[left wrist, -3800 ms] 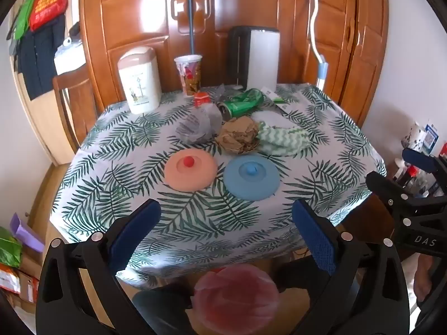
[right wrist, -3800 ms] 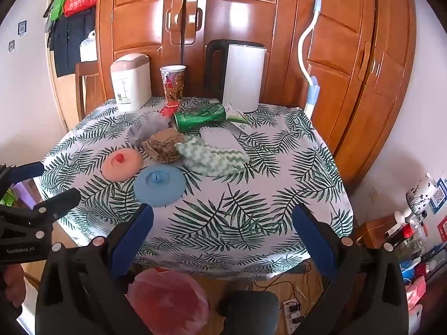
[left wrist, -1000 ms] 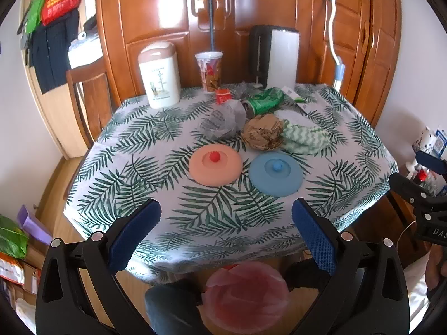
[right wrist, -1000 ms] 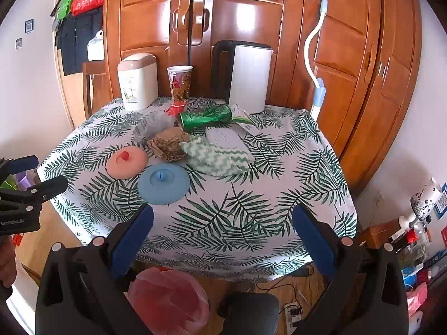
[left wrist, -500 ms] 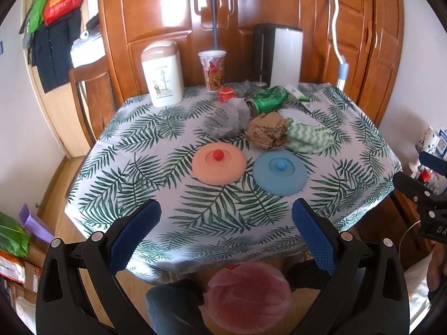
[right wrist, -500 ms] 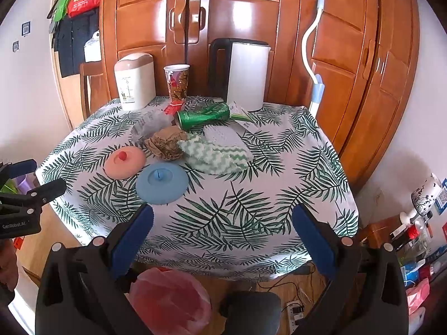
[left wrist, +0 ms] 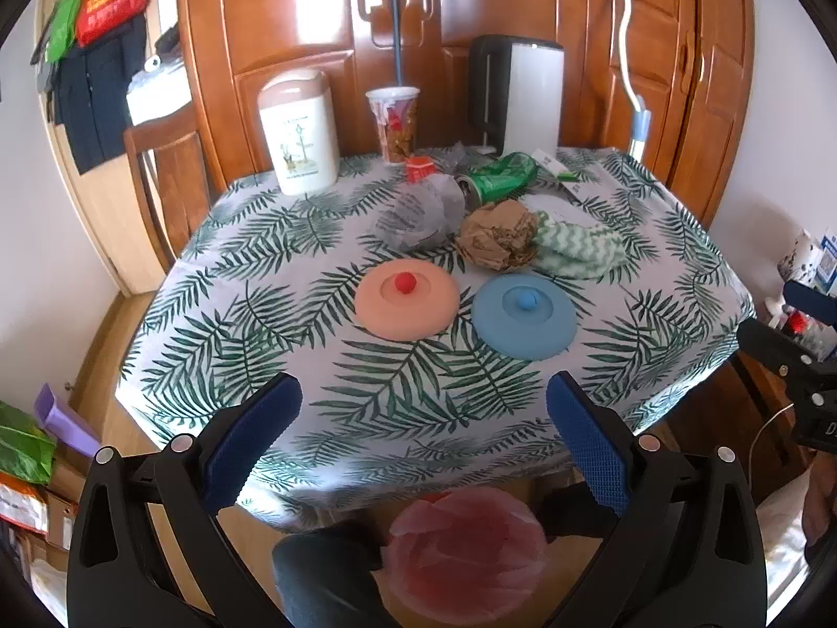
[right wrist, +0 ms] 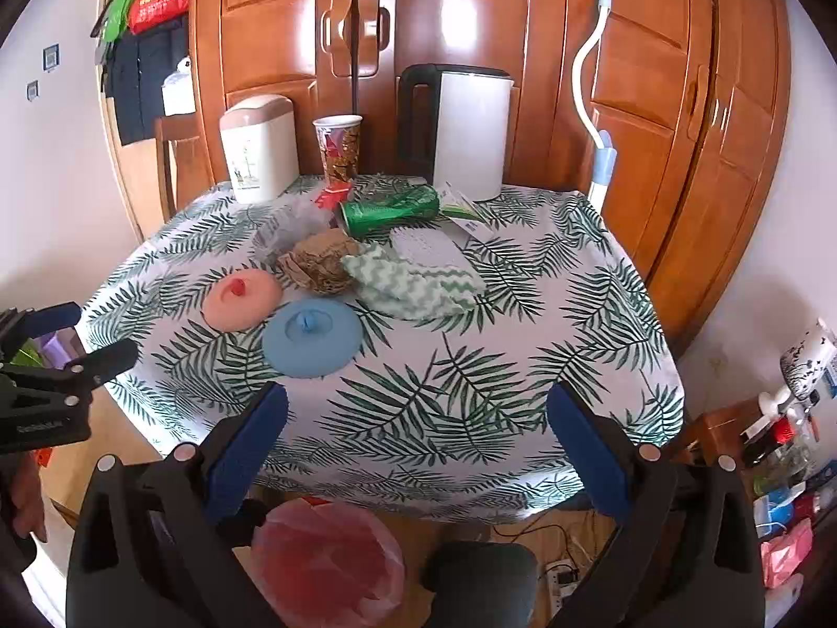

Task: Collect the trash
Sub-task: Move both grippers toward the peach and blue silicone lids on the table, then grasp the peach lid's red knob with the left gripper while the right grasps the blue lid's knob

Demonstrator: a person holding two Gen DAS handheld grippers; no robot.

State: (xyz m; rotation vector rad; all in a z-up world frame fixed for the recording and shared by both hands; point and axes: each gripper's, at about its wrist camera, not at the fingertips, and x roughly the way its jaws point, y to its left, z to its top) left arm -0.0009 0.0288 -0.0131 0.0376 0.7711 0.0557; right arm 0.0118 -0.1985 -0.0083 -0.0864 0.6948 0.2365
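Note:
Trash lies mid-table: a crumpled brown paper ball (left wrist: 496, 239) (right wrist: 319, 261), a crushed green can (left wrist: 497, 178) (right wrist: 389, 209), a clear plastic wrapper (left wrist: 421, 212) (right wrist: 295, 225) and a small red scrap (left wrist: 420, 167). A cream lidded bin (left wrist: 298, 131) (right wrist: 259, 149) stands at the back left. A red-bag-lined bin (left wrist: 465, 554) (right wrist: 327, 562) sits on the floor below the near edge. My left gripper (left wrist: 423, 418) and right gripper (right wrist: 416, 418) are open and empty, hovering before the table's near edge.
An orange lid (left wrist: 407, 298) and a blue lid (left wrist: 524, 316) lie near the front. A green-white cloth (right wrist: 413, 282), a paper cup (right wrist: 339, 146) and a white kettle (right wrist: 463, 131) stand further back. A wooden chair (left wrist: 162, 178) is on the left, wardrobe doors behind.
Both grippers have drifted slightly, the view shifting a little; both stay open. Nothing on the table has moved.

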